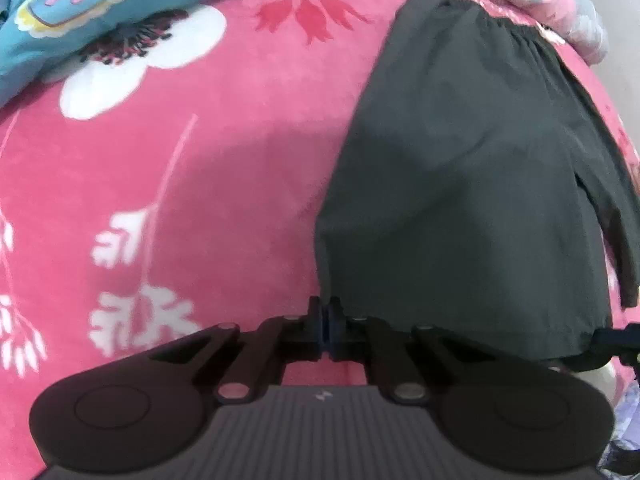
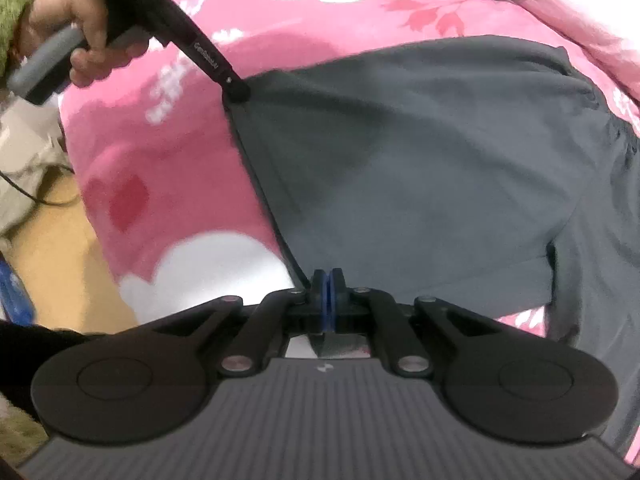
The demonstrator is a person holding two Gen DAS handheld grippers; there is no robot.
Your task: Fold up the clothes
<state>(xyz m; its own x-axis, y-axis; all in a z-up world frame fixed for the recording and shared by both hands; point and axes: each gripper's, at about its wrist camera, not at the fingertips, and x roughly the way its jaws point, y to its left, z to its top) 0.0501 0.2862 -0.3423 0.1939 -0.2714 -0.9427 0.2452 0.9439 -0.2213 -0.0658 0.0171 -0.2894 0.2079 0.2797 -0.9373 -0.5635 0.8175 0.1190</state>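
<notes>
Dark grey shorts [image 1: 460, 160] lie flat on a pink flowered blanket [image 1: 200, 160], elastic waistband [image 1: 500, 28] on the far side. My left gripper [image 1: 328, 314] is shut on the near left corner of the hem. From the right wrist view the same shorts [image 2: 420, 160] spread away from me, and my right gripper [image 2: 329, 280] is shut on the hem's other corner. The left gripper [image 2: 237, 94] shows there too, pinching its corner, held by a hand [image 2: 80, 24] in a green sleeve. The hem edge runs taut between both grippers.
A blue patterned cloth [image 1: 80, 8] lies at the blanket's far left, and a pale pink and grey cloth [image 1: 560, 4] at the far right. The blanket's edge [image 2: 92, 200] drops to a tan floor [image 2: 52, 248] with a cable and a blue item [image 2: 14, 292].
</notes>
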